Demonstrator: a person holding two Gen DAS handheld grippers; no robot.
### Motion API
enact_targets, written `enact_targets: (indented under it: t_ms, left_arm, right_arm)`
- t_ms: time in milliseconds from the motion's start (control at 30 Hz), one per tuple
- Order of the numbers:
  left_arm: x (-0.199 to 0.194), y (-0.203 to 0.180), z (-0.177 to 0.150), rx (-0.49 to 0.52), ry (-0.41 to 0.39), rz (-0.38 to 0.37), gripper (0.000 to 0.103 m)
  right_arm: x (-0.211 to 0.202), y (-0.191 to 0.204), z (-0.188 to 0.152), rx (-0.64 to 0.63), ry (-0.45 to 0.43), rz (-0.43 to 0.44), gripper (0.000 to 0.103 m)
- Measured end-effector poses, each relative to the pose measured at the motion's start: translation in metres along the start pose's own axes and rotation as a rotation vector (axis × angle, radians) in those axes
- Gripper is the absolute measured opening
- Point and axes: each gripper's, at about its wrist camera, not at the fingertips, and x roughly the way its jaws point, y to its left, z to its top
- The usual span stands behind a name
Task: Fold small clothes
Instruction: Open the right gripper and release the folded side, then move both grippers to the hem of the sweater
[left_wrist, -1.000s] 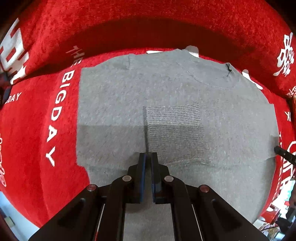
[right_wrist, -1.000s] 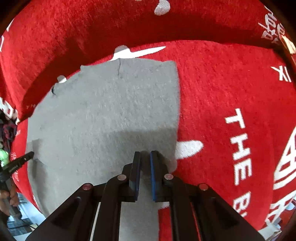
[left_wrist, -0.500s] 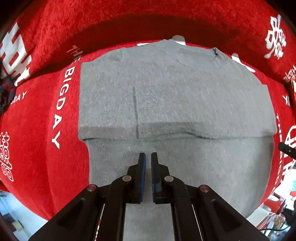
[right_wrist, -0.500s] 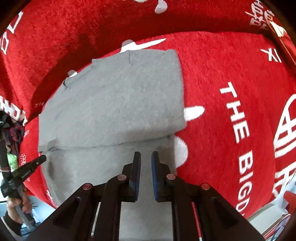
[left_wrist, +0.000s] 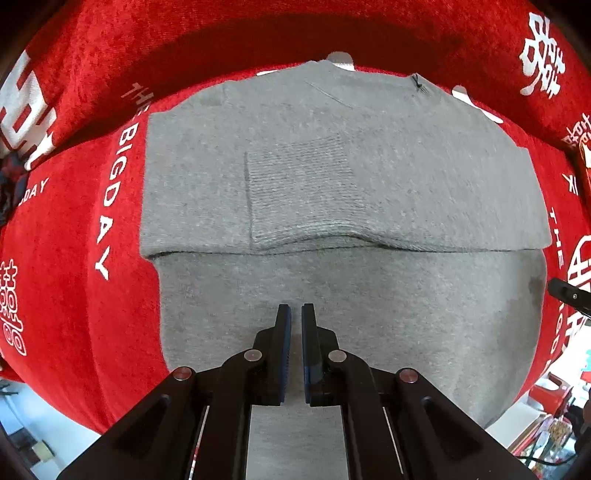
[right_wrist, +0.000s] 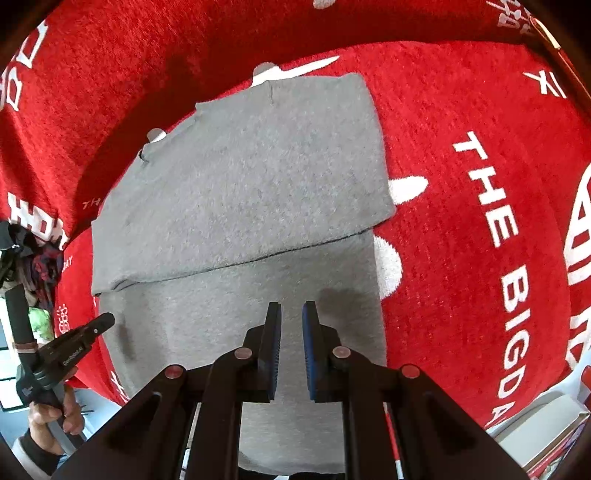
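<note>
Both tools (left_wrist: 296, 314) (right_wrist: 291, 314) hover over folded grey sweater's (left_wrist: 369, 177) near half, holding nothing

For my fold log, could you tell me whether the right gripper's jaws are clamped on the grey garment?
No, the right gripper hovers with its jaws slightly apart and nothing between them, above the grey garment lying folded on the red cloth.

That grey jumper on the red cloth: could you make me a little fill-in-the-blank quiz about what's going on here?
1. The jumper is the colour ____.
2. It lies on a ____ cloth with white lettering.
3. The far part of the jumper is folded over the near part, and both pairs of tongs, left and right, hold ____.
4. The white words on the cloth read THE BIG ____.

Missing words: grey; red; nothing; DAY
</note>
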Motion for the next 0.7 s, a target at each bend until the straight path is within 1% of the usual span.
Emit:
enact_targets:
  t_ms: [33,67,100,133,167,233,333,367,433,467,500,600,633,700]
  left_arm:
    - [0.000,-0.001,0.000,0.001,-0.003,0.010,0.007]
    - [0.000,-0.002,0.001,-0.002,-0.002,0.010,0.041]
    - [0.001,-0.002,0.001,-0.015,0.000,0.008,0.077]
    - [-0.001,0.000,0.001,-0.036,-0.018,0.023,0.098]
    - [-0.001,-0.001,0.002,-0.040,-0.025,0.028,0.101]
    - [0.001,-0.003,0.004,-0.032,-0.023,0.015,0.101]
    - [0.006,-0.008,0.007,-0.017,-0.020,0.031,0.101]
    - [0.008,-0.010,0.008,-0.013,-0.019,0.041,0.102]
    - [0.011,-0.013,0.010,-0.021,-0.015,0.058,0.101]
    - [0.011,-0.013,0.010,-0.026,-0.014,0.062,0.101]
    - [0.012,-0.013,0.010,-0.031,-0.014,0.074,0.101]
    - [0.008,-0.013,0.013,-0.030,-0.009,0.133,0.101]
    - [0.008,-0.013,0.012,-0.034,-0.001,0.141,0.101]
    - [0.010,-0.014,0.009,-0.040,0.016,0.136,0.101]
  right_arm:
    - [0.001,0.000,0.000,0.000,0.003,0.004,0.013]
    - [0.002,0.000,0.000,-0.001,0.007,0.007,0.013]
    - [0.003,0.001,0.000,-0.004,0.012,0.009,0.013]
    - [0.004,0.001,-0.001,-0.005,0.016,0.012,0.013]
    - [0.005,0.002,-0.001,-0.007,0.020,0.015,0.013]
    - [0.005,0.002,-0.001,-0.011,0.025,0.021,0.013]
    - [0.007,0.003,0.000,-0.016,0.032,0.034,0.014]
    - [0.008,0.003,0.000,-0.017,0.037,0.037,0.016]
    - [0.009,0.003,0.001,-0.023,0.046,0.046,0.026]
    - [0.009,0.002,0.001,-0.027,0.048,0.050,0.034]
    - [0.009,0.002,0.002,-0.032,0.051,0.056,0.037]
    - [0.010,0.001,0.003,-0.047,0.069,0.070,0.039]
    - [0.010,0.000,0.002,-0.052,0.074,0.073,0.041]
    - [0.010,-0.002,0.002,-0.066,0.084,0.088,0.047]
